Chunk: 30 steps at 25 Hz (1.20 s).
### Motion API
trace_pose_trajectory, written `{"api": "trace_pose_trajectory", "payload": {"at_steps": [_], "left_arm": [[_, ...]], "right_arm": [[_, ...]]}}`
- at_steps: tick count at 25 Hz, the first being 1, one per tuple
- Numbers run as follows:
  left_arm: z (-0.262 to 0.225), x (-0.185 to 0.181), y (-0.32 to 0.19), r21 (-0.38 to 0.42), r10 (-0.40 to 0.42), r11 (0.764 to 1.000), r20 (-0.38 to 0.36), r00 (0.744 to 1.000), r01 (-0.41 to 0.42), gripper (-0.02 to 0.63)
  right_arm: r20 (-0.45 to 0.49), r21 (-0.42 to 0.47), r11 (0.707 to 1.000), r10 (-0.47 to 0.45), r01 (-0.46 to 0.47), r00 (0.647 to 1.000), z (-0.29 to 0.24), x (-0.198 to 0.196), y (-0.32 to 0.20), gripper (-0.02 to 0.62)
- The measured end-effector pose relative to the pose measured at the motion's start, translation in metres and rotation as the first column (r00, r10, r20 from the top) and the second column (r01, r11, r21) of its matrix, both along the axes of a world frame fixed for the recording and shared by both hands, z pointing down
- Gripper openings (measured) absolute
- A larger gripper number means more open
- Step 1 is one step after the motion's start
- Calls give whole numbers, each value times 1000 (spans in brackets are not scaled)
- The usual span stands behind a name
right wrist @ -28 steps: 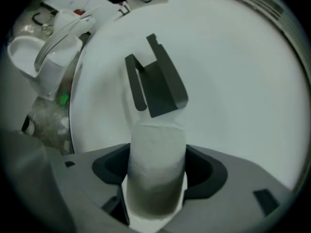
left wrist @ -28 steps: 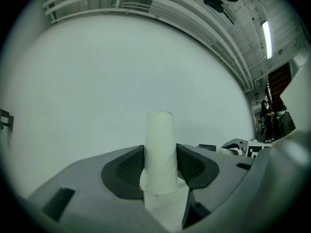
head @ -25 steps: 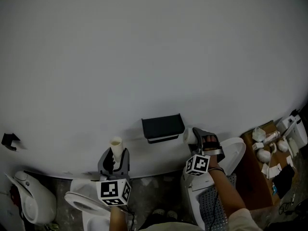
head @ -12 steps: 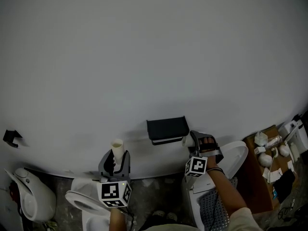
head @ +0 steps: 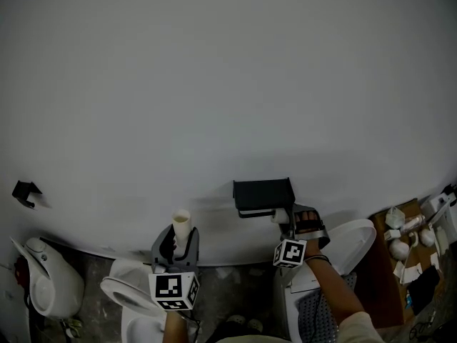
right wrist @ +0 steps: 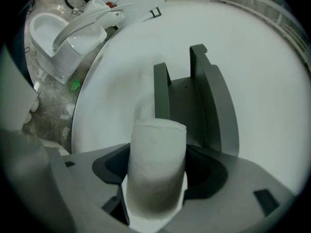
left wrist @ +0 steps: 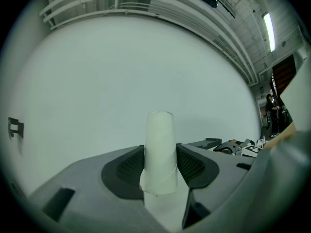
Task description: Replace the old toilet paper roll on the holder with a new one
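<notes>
Grey wall (head: 214, 84) filling the frame, holder (head: 263, 195) hanging lower centre.
The left tool (left wrist: 161, 166) is gripping a bare core (left wrist: 159, 140); the right tool (right wrist: 158, 176) is gripping a roll (right wrist: 156, 149).

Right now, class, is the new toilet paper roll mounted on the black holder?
No: the new roll sits between the fingers of the right gripper, short of the black holder.

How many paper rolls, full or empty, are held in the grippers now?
2: an empty tube in the left gripper, a full roll in the right gripper, near the holder.
</notes>
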<state>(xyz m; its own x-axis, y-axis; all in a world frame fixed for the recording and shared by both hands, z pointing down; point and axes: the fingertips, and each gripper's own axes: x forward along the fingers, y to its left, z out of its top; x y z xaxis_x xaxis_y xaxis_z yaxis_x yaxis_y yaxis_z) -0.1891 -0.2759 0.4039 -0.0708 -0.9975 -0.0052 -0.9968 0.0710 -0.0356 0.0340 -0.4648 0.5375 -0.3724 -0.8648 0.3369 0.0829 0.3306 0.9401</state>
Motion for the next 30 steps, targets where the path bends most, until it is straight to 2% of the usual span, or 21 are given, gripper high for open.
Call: {"api": "trace_pose_trajectory", "payload": {"at_steps": [4,11,17,26,30], "left_arm": [[1,-5,7,0,-19,1000,-3,1000,19,202],[1,-10,21,-4,-44,999,-3,999,44,202],[1,-13,31,-9,-65,998,9,998,65,202],[-4,-18,44,-5,-89,996,28,996,90,202],[-5,-16,45,0,-87,996,16,996,87,202]], "right_arm": [[6,80,996,-37,36,999,3,-14,2,316],[9,143,989,-37,35,999,-2,-29,6,314],[-33,221,967,-126,130,992,-6,-60,20,316],[-21,210,959,-188,188,982,-5,-87,38,318],[98,126,975,-198,186,975,-11,-90,54,403]]}}
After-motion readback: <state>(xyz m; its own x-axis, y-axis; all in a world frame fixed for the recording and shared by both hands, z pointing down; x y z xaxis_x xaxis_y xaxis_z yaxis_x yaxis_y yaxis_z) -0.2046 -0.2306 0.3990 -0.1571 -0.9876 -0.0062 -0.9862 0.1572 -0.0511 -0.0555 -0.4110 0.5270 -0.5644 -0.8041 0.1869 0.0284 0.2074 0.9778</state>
